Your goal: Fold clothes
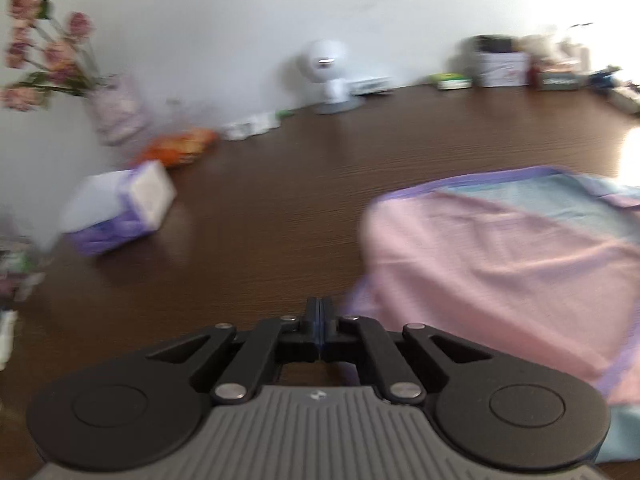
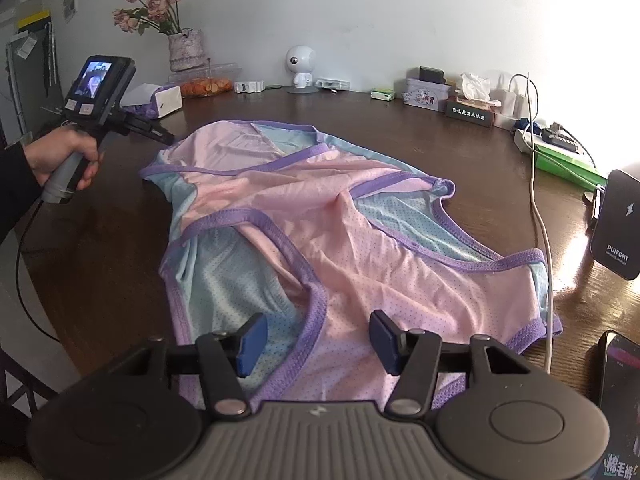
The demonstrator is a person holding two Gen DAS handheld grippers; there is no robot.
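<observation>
Garment [image 2: 320,240]: sprawled rumpled mid-frame on surface [image 2: 460,152], no neat fold visible.
Left claw [image 1: 320,312]: pressed together, empty.
Right claw [image 2: 318,342]: spread above hem.
Remaining: likely nearly all folding.

The garment [image 2: 320,216] lies on the table [image 2: 360,120], with the vase [image 2: 185,52] and tissue box [image 2: 166,100] behind it.

One pink-and-blue garment [image 2: 320,220] with purple trim lies on one dark wooden bench [image 2: 360,120]. Two hand-held grippers appear: the left hand-held gripper [image 2: 154,132] and the right hand-held gripper [image 2: 318,342]. Along the wall stand one vase of flowers [image 2: 184,52], one white robot figurine [image 2: 300,66] and one tissue pack [image 2: 160,100].
</observation>
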